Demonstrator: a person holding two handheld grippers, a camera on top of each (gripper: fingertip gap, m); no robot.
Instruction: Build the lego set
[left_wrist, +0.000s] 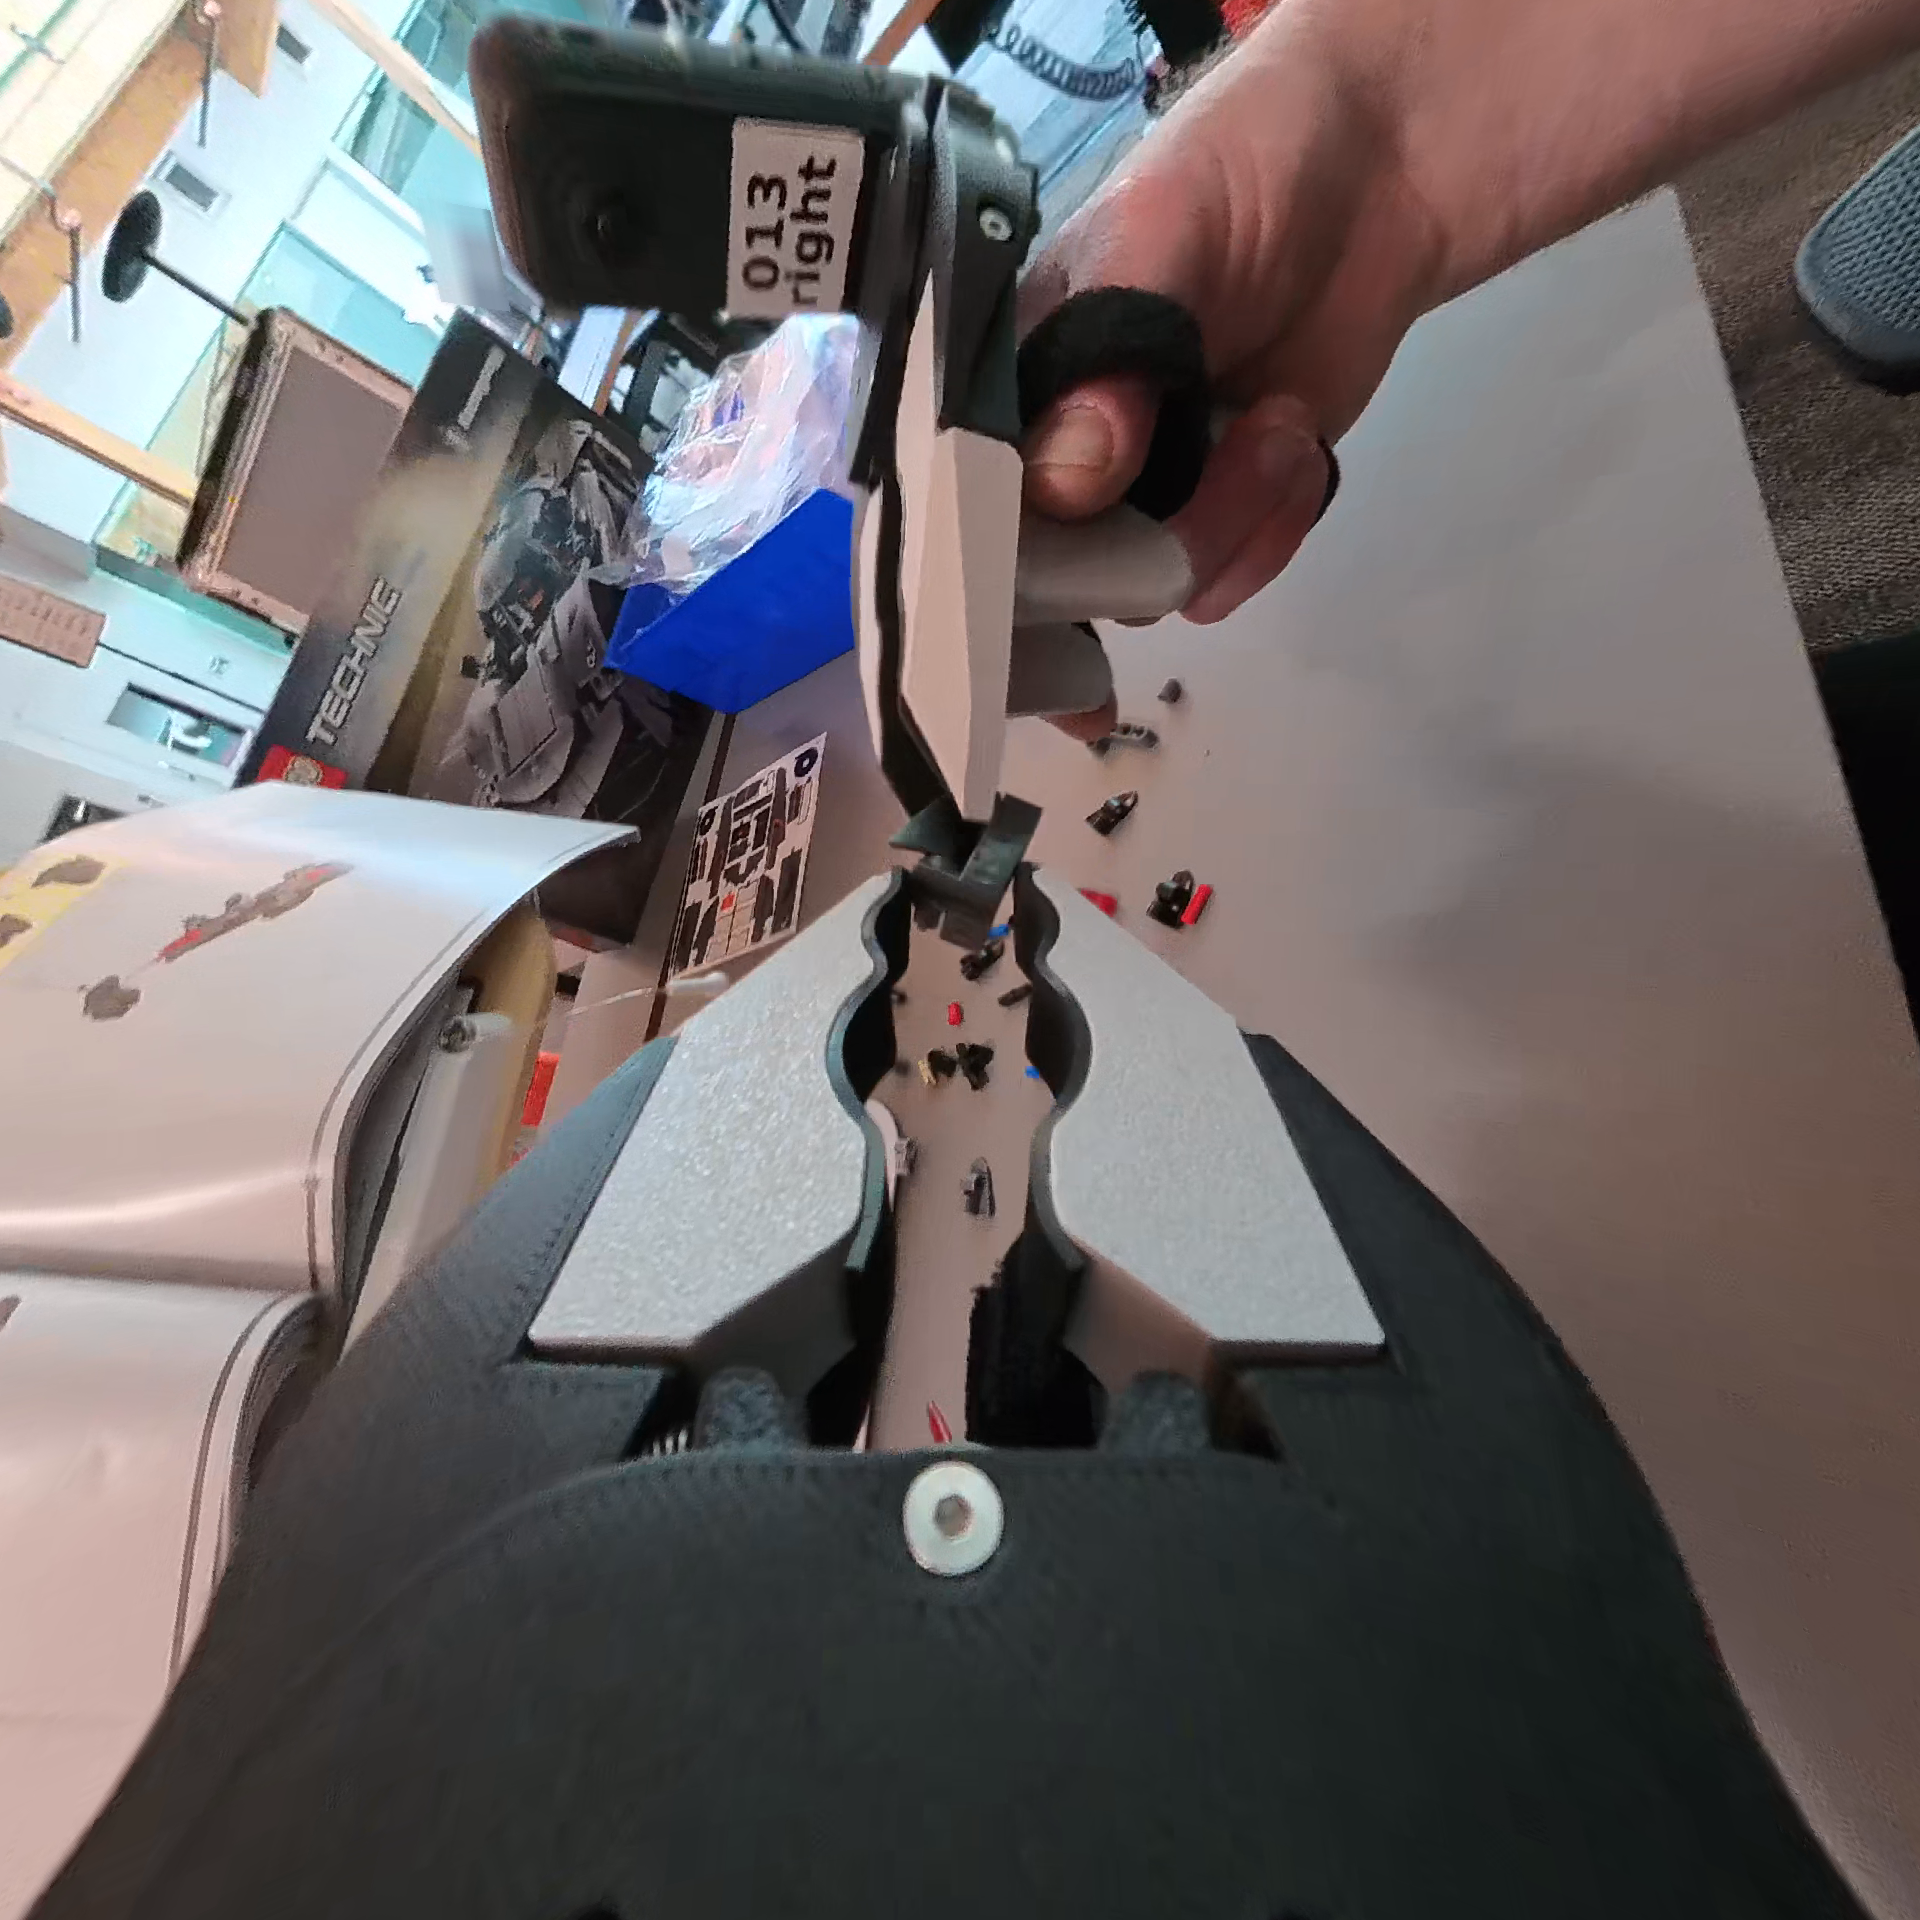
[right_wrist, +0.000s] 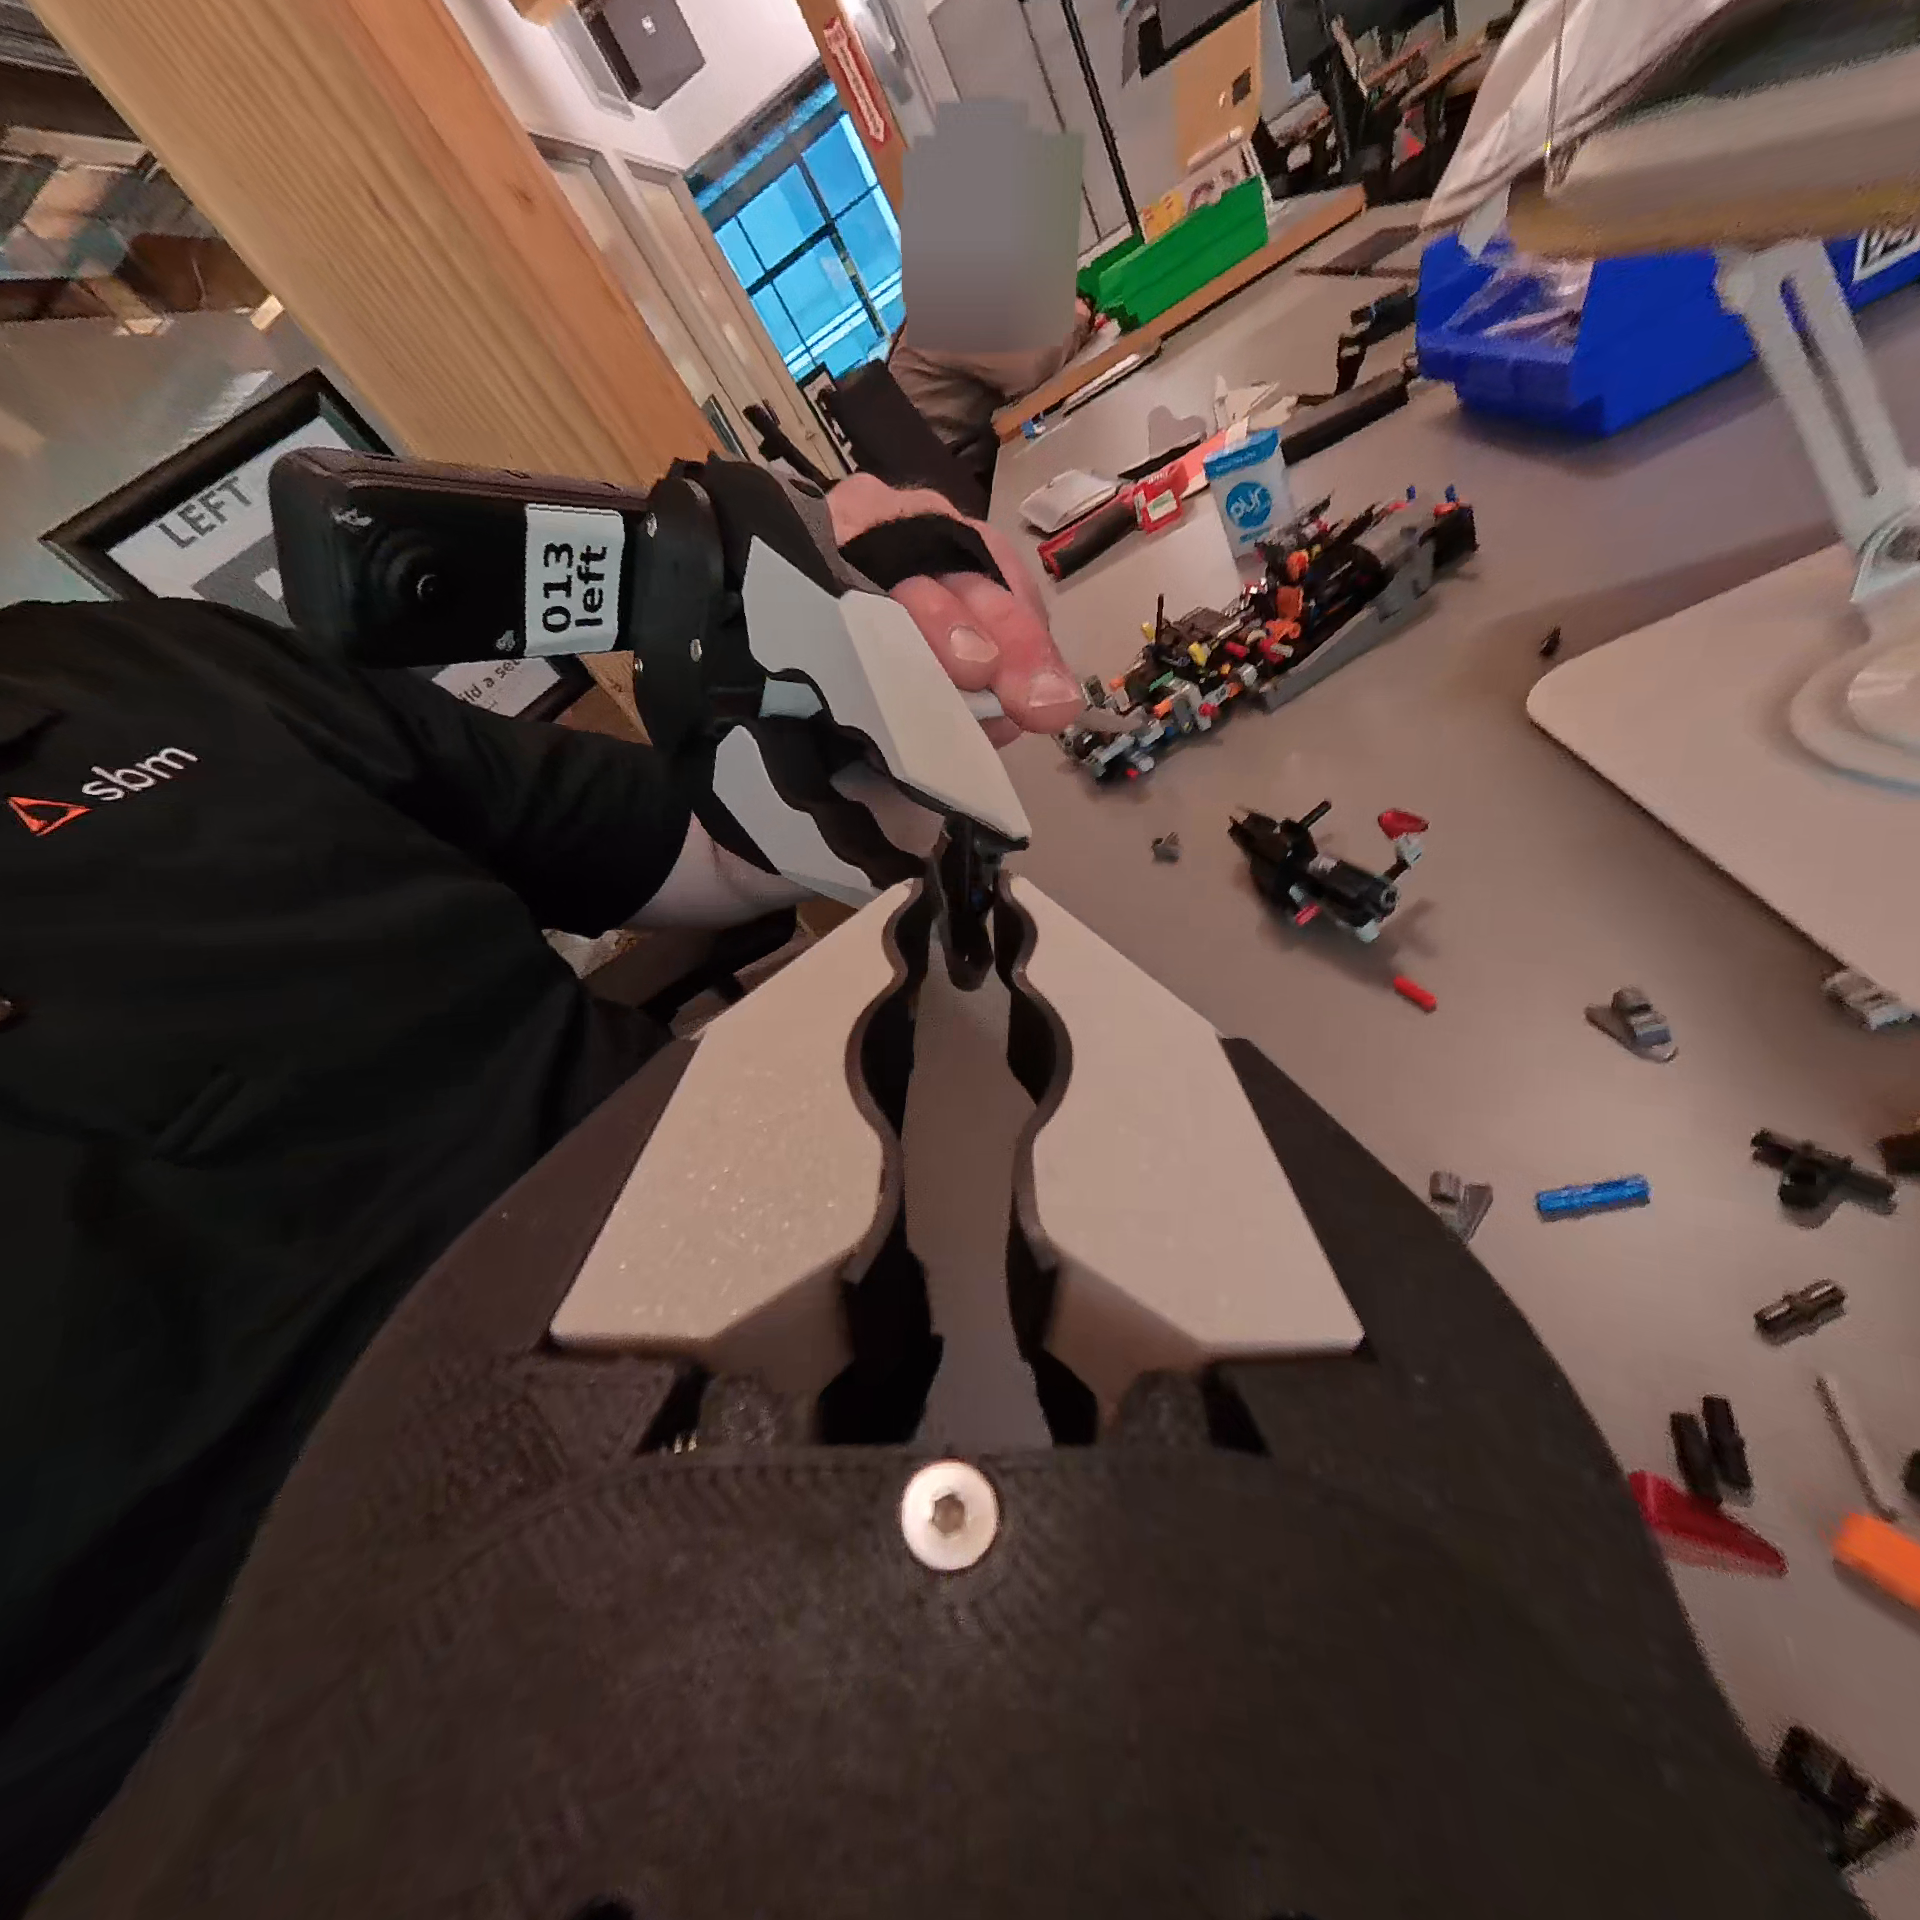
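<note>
Both handheld grippers, left (left_wrist: 961, 894) and right (right_wrist: 961, 894), meet above the grey bench (left_wrist: 1455, 831), jaws narrowed on one small dark lego assembly (left_wrist: 971, 852), its shape largely hidden between their tips; each gripper carries a white label.

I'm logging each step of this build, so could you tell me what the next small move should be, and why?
Probably a gentle press of the two grippers toward each other. The left gripper and the right gripper meet tip to tip above the table, jaws of both closed on one small black lego piece, so they seem to be joining parts. Whether the parts are already seated, I cannot tell.
</note>
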